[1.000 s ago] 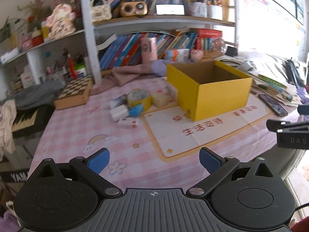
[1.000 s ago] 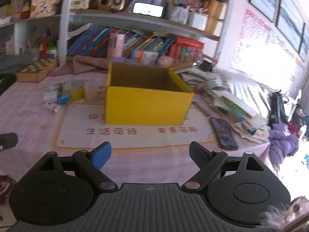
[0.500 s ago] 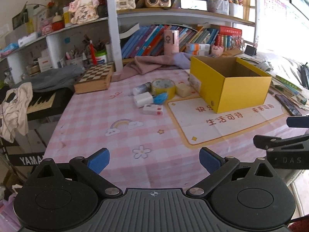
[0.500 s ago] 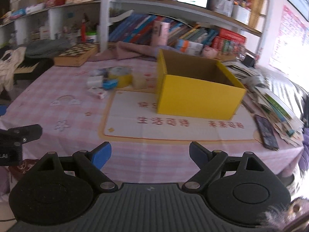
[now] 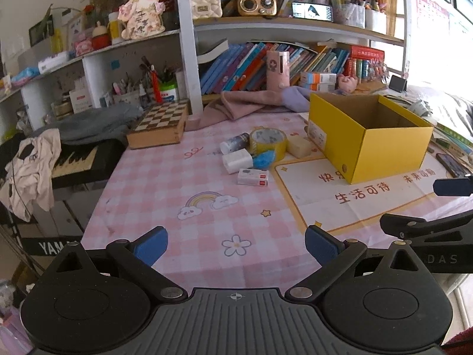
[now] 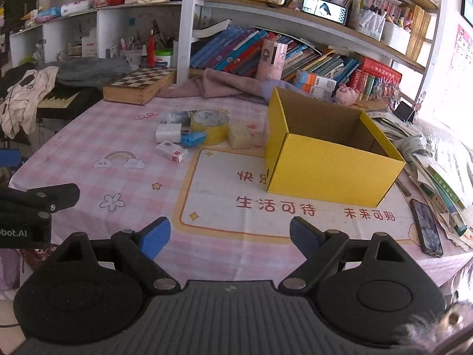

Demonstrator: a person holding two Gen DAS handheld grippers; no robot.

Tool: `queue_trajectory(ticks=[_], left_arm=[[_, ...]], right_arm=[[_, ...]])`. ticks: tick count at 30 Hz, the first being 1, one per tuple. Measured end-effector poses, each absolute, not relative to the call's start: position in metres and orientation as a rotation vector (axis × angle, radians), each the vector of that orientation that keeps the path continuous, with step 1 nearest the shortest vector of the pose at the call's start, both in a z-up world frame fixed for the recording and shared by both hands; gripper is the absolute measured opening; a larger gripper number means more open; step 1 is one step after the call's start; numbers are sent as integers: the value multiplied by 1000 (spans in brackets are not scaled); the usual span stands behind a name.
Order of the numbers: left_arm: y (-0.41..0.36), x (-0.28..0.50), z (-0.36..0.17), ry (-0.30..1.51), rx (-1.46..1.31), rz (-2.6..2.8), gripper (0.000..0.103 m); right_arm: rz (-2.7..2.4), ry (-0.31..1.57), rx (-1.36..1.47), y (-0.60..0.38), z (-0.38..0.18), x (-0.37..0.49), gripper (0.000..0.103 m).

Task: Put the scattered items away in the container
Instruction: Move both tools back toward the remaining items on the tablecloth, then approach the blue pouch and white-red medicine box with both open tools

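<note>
An open yellow box [image 5: 384, 148] [image 6: 331, 165] stands on a white mat on the pink checked table. Left of it lie scattered items: a yellow tape roll [image 5: 267, 143] [image 6: 210, 124], a beige block [image 5: 299, 148] [image 6: 240, 136], a small bottle [image 5: 234, 143], a white packet [image 5: 237, 160] [image 6: 168, 132], a blue item [image 5: 263, 159] [image 6: 192, 138] and a white eraser box [image 5: 253, 177] [image 6: 171, 151]. My left gripper [image 5: 236, 244] is open and empty over the table's near edge. My right gripper [image 6: 230, 235] is open and empty, near the mat's front edge.
A chessboard box [image 5: 159, 124] and pink cloth [image 5: 245, 103] lie at the table's back. A phone [image 6: 427, 227] and piled papers [image 6: 437, 165] are right of the box. Bookshelves [image 5: 295, 59] stand behind. A keyboard [image 5: 74, 159] with clothes stands at the left.
Both grippers have swung left and drawn back a little, so the scattered items and the left of the table show more centrally. Both stay open.
</note>
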State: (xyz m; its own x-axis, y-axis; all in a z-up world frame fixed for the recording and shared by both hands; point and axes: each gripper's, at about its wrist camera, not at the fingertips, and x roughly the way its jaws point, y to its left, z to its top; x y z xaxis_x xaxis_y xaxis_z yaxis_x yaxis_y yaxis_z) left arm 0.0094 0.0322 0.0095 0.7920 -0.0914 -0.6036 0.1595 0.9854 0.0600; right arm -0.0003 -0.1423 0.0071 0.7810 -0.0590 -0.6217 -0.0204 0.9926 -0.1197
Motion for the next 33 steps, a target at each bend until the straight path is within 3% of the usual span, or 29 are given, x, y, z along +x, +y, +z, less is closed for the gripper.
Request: queue_trajectory(ticks=[33], left_arm=[[21, 102, -16, 743, 90, -127, 101]], right_arm=[[107, 749, -129, -151, -7, 131, 82]])
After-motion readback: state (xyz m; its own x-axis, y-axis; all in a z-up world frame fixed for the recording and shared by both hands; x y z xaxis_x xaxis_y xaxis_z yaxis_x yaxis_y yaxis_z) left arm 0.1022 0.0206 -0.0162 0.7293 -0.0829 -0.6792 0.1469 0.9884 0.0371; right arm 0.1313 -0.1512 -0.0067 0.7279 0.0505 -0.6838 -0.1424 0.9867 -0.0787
